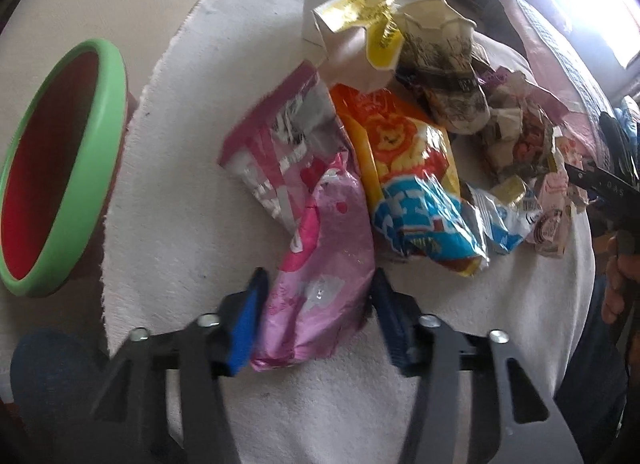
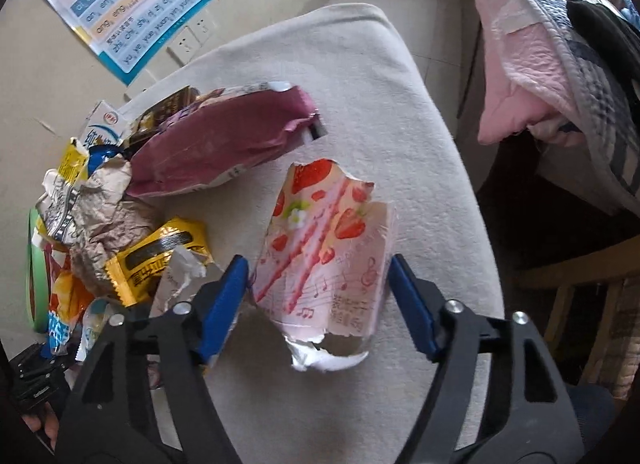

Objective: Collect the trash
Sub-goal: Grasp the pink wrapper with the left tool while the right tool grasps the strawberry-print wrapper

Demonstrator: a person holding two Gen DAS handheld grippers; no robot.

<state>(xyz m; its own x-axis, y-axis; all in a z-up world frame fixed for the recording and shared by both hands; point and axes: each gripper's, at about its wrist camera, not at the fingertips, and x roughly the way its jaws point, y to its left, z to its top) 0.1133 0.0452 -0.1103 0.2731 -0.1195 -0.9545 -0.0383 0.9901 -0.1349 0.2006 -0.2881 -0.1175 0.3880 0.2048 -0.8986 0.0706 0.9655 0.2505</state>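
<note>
In the left wrist view my left gripper (image 1: 316, 316) is open, its blue pads on either side of a pink foil wrapper (image 1: 320, 276) lying on the white cloth (image 1: 180, 184). A pile of trash lies beyond: a pink-silver bag (image 1: 280, 136), an orange-blue snack bag (image 1: 416, 176), a yellow carton (image 1: 356, 20). In the right wrist view my right gripper (image 2: 318, 292) is open around a torn pink strawberry carton (image 2: 328, 248); the left pad is close to it, the right pad stands apart.
A red bin with a green rim (image 1: 60, 168) stands left of the cloth. A maroon bag (image 2: 216, 144) and crumpled wrappers (image 2: 100, 224) lie left of the strawberry carton. A pink quilt (image 2: 540, 64) and wooden furniture (image 2: 580, 304) are to the right.
</note>
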